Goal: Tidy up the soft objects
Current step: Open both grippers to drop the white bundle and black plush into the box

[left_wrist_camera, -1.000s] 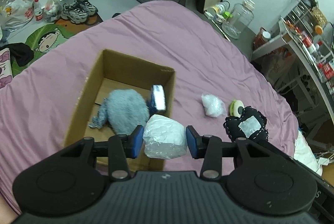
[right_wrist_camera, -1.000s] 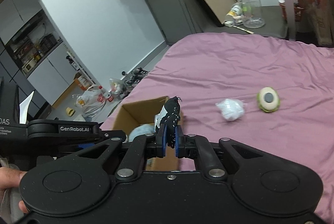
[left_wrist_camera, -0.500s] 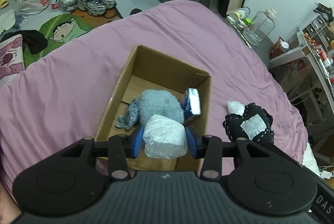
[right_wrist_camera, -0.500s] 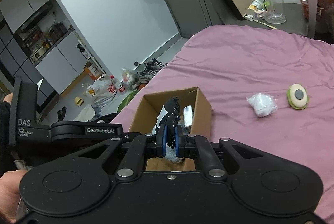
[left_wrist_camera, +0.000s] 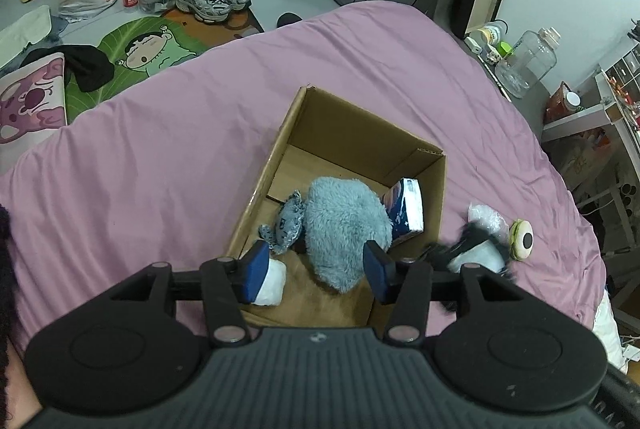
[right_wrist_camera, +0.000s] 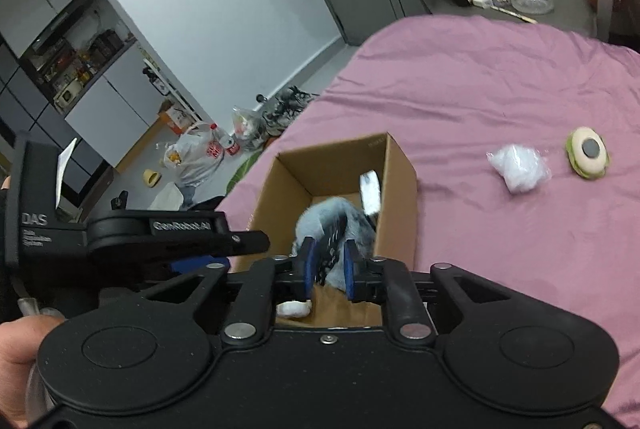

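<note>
White soft bundle (left_wrist_camera: 273, 284) lies on the floor of the cardboard box (left_wrist_camera: 256, 189), in the near corner, touching the inner side of the left finger of the left gripper (left_wrist_camera: 316, 269). This gripper hangs over the near edge of the box with its fingers spread wide and nothing between them. Just past its fingertips a grey plush toy (left_wrist_camera: 344, 229) fills the middle of the box floor. Beyond the right finger a small blue and white pack (left_wrist_camera: 406, 211) leans against the right wall. The far half of the box floor is bare cardboard, so there is open room past the toy.

The right gripper (right_wrist_camera: 328, 265) is also above the near edge of the box, just to the right of the left one. A black cloth with white dots (right_wrist_camera: 332, 241) sits between its fingers, which stand a little apart. The cloth is blurred, and I cannot tell if the fingers really pinch it or not.

Outside the box, to the right of the fingers, a white crumpled bag (right_wrist_camera: 518, 169) and a round cream and green toy (right_wrist_camera: 588, 153) lie near each other on the pink bed cover (right_wrist_camera: 500, 69). Farther on, the cover is smooth up to the edge of the bed.
</note>
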The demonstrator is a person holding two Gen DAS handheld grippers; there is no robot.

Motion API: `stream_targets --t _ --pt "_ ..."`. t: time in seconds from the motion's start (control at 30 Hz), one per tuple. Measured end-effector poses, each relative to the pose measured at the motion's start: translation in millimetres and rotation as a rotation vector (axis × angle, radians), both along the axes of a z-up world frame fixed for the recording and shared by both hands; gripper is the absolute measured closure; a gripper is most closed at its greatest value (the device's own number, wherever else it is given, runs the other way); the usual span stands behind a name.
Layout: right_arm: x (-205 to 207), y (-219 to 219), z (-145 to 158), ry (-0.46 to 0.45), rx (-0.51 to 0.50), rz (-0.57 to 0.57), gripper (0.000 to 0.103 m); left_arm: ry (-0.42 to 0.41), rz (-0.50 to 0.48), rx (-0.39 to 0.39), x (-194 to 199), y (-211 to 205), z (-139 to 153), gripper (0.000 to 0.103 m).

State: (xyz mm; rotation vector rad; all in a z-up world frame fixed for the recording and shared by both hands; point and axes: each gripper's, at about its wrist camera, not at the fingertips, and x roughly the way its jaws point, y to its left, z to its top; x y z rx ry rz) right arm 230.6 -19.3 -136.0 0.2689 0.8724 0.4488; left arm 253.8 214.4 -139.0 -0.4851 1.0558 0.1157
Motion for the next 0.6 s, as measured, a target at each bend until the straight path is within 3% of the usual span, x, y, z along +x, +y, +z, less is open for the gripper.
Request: stream_targets --t 0.1,0.4,0.6 --pt "-1 -9 -1 0.010 0.001 -0.017 0.077 0.002 -0.002 0.001 0 -2 1 0.052" --pt "-9 -39 4 0.003 0.002 -0.072 0.060 -0.014 -0.038 0.027 -3 -25 11 0.036" --pt "-18 -64 3 -0.001 0.016 -0.099 0.056 -0.031 -0.074 0.040 -7 -50 15 0.031"
